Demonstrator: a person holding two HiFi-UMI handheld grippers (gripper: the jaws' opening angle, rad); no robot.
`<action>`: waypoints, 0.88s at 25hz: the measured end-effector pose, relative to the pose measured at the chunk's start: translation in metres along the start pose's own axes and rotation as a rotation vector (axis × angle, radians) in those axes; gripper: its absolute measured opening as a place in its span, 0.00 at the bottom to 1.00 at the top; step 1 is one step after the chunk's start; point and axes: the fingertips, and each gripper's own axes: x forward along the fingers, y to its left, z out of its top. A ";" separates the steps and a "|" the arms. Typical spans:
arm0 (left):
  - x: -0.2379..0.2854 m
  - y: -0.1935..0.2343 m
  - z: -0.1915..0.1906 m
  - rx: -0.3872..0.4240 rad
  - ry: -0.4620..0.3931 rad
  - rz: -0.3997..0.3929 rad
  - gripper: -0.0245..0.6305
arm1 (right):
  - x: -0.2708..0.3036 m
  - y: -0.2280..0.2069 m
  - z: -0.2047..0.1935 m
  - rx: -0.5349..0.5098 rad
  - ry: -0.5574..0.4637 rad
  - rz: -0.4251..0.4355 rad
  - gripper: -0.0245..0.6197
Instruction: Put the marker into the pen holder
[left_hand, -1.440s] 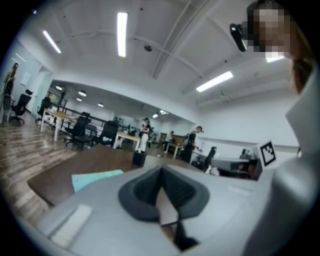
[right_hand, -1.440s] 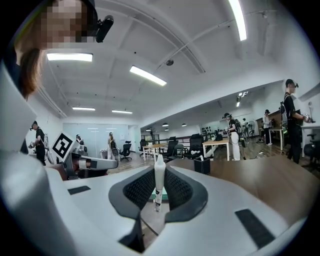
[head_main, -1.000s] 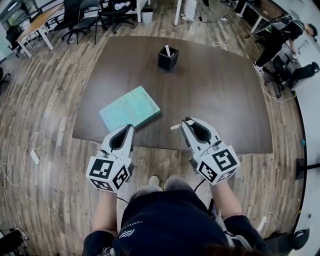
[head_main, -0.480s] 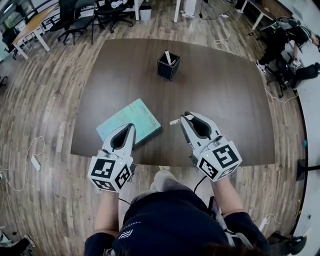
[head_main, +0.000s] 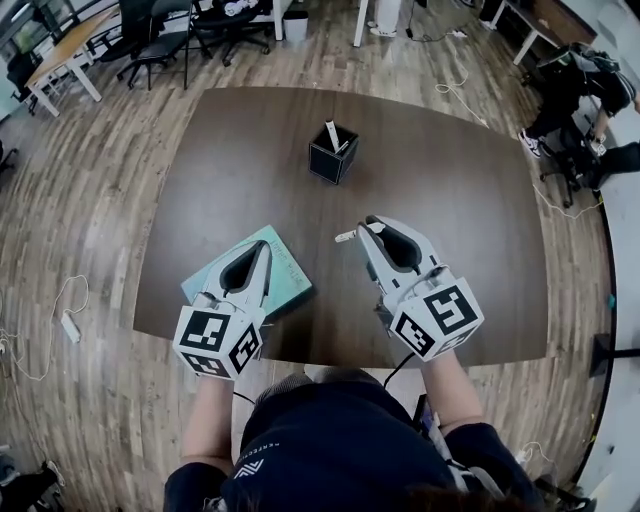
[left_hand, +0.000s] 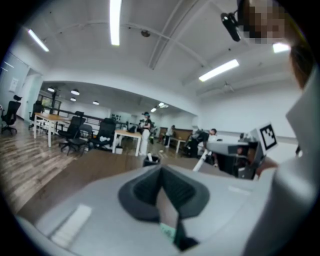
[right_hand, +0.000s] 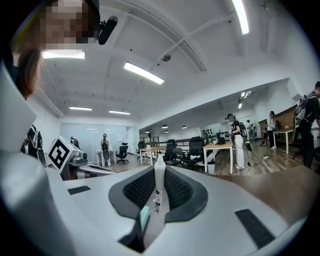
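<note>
A black square pen holder (head_main: 331, 160) stands on the far middle of the dark table (head_main: 450, 200), with a white marker upright inside it. My right gripper (head_main: 368, 227) hovers over the table's near half, shut on another white marker (head_main: 345, 237) whose end pokes out to the left. In the right gripper view that marker (right_hand: 159, 187) stands upright between the closed jaws of the right gripper (right_hand: 159, 170). My left gripper (head_main: 262, 249) is shut and holds nothing, hanging above a teal book (head_main: 225, 272). The left gripper view shows the left gripper (left_hand: 160, 170) pointing toward the pen holder (left_hand: 151, 160).
The teal book lies by the table's near left edge. Office chairs (head_main: 160, 30) and a wooden desk (head_main: 70, 45) stand beyond the table at the back left. A person (head_main: 575, 80) is at the far right. Cables lie on the wooden floor.
Both grippers have moved forward over the table, toward the pen holder. The left gripper now hangs above the teal book. The marker stays held in the right gripper.
</note>
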 end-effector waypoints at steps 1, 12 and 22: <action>0.006 0.000 0.002 0.002 0.001 0.002 0.05 | 0.002 -0.005 0.002 0.002 -0.003 0.001 0.12; 0.050 0.015 0.004 0.018 0.037 -0.035 0.05 | 0.042 -0.027 0.000 0.031 -0.016 -0.020 0.12; 0.095 0.038 0.008 0.033 0.056 -0.107 0.05 | 0.079 -0.055 0.007 0.042 -0.054 -0.113 0.12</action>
